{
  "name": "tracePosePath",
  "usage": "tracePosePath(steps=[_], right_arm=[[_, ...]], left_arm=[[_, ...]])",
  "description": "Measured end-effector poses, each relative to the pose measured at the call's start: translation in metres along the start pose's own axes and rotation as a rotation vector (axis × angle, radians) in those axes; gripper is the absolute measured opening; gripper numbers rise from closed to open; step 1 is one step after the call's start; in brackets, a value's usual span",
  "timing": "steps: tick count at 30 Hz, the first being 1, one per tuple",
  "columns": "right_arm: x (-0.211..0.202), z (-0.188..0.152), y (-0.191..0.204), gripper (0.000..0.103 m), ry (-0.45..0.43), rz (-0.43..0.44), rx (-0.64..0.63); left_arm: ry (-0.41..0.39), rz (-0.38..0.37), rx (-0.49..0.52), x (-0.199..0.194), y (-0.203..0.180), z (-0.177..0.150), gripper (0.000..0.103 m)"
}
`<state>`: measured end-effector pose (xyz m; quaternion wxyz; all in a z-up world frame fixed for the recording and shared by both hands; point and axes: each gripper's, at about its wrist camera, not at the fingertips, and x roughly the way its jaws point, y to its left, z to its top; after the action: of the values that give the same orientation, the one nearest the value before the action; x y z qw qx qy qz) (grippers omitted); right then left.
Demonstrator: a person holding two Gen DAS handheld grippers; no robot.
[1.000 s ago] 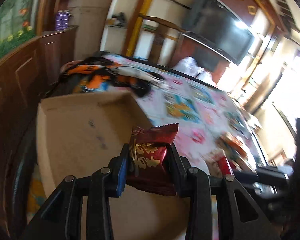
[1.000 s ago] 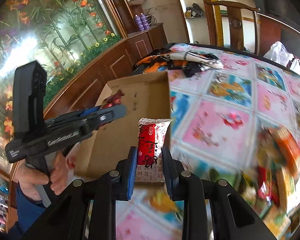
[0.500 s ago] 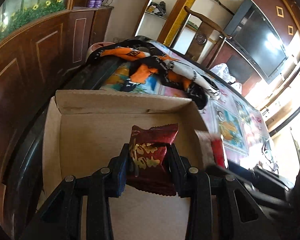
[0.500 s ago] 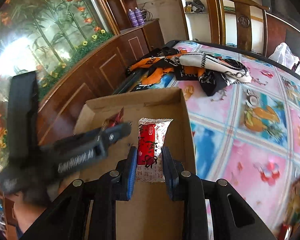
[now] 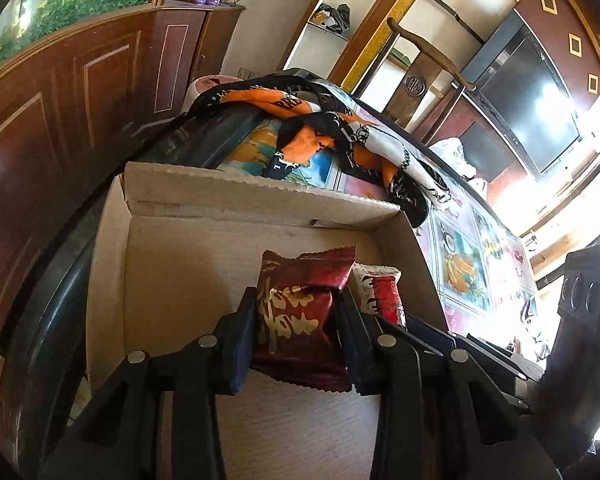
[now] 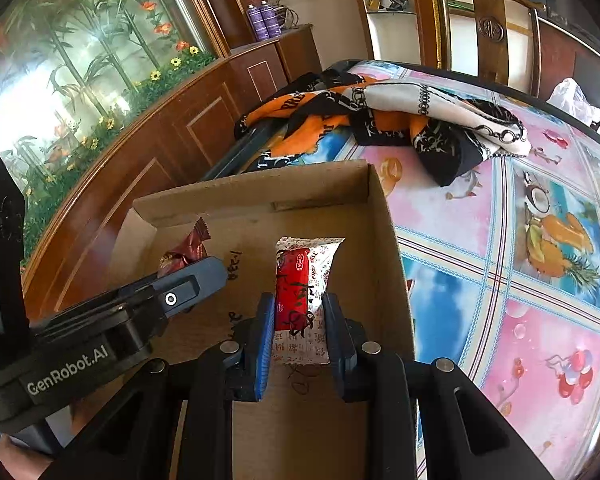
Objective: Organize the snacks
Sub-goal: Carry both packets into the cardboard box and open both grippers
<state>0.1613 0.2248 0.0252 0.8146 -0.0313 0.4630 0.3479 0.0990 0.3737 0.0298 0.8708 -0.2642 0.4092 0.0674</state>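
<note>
I have both grippers over the open cardboard box, which sits at the near left edge of the desk with its pink fruit-print cover. My left gripper has its jaws clenched on a dark red snack packet with gold lettering, standing upright above the box floor. My right gripper has its jaws clamped on a white-and-red snack packet, also upright, close to the box's right wall. In the left wrist view that white-and-red packet shows just to the right of the dark red one, the two side by side inside the box. In the right wrist view the left gripper reaches in from the left, with the crimped tip of the dark red packet poking out beyond it. Past the far wall of the box an orange, black and white scarf lies crumpled on the desk. I cannot tell whether either packet touches the box floor.
</note>
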Motion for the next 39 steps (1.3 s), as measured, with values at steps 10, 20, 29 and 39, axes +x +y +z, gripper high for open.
tracePosePath(steps=[10,20,29,39], right_arm=[[-0.001,-0.001,0.003,0.028,0.004,-0.009,-0.018],[-0.033,-0.013,-0.006,0.030,-0.039,0.032,0.001],[-0.076,-0.047,-0.019,0.036,-0.089,0.114,0.056],[-0.099,-0.075,-0.026,0.040,-0.099,0.145,0.051]], left_arm=[[-0.021,0.002,-0.004,-0.002,0.001,0.001,0.061],[-0.089,-0.042,-0.003,-0.022,-0.003,0.000,0.064],[-0.126,0.006,0.084,-0.033,-0.028,-0.013,0.067],[-0.173,0.067,0.142,-0.054,-0.048,-0.039,0.071]])
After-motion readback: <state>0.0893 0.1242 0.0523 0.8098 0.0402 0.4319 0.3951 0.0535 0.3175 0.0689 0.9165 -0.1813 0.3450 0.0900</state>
